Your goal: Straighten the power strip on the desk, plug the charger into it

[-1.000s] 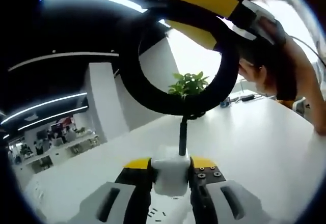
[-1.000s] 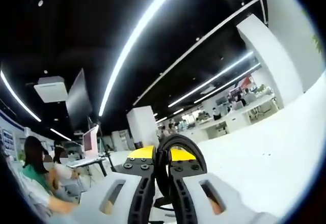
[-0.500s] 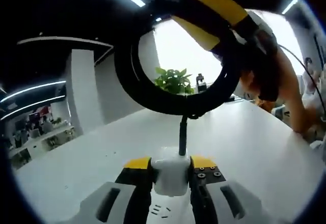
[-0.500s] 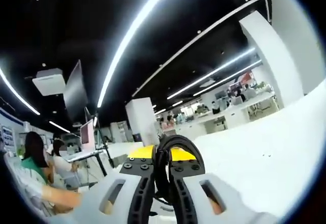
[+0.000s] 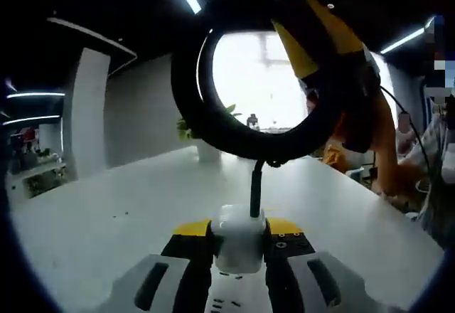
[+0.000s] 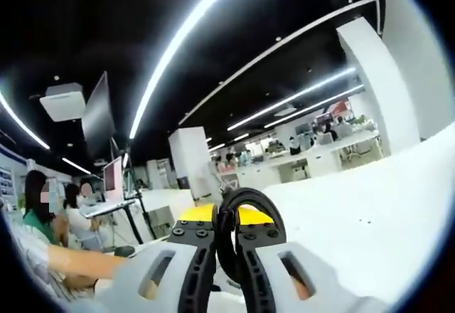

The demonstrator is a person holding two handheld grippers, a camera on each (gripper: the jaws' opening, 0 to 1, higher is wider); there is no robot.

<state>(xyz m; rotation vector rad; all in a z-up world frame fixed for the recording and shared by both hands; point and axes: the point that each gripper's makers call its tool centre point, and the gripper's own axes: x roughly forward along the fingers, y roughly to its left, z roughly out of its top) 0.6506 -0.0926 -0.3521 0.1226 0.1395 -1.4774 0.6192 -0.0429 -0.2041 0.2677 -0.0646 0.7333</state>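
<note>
A white charger (image 5: 239, 236) sits clamped between the jaws of my left gripper (image 5: 239, 247), which is shut on it. Its black cable (image 5: 195, 107) rises from the charger's top and curls into a big loop above the white desk (image 5: 106, 213). My right gripper (image 5: 323, 39), yellow and black, reaches in from the upper right and holds that loop. In the right gripper view, my right gripper (image 6: 227, 240) is shut on the coiled black cable (image 6: 250, 203). Small dark slot marks (image 5: 220, 303) show on a white surface just below the charger.
A potted plant (image 5: 186, 126) and a bright window stand behind the loop. A person's arm (image 5: 387, 149) rests on the desk at the right. In the right gripper view, seated people (image 6: 43, 217) and a monitor (image 6: 114, 179) are at the left, and the desk (image 6: 370, 213) stretches right.
The left gripper view has swung so the background slid left and the plant now sits behind the loop's edge. Both grips look unchanged, and the right gripper view barely shifted.
</note>
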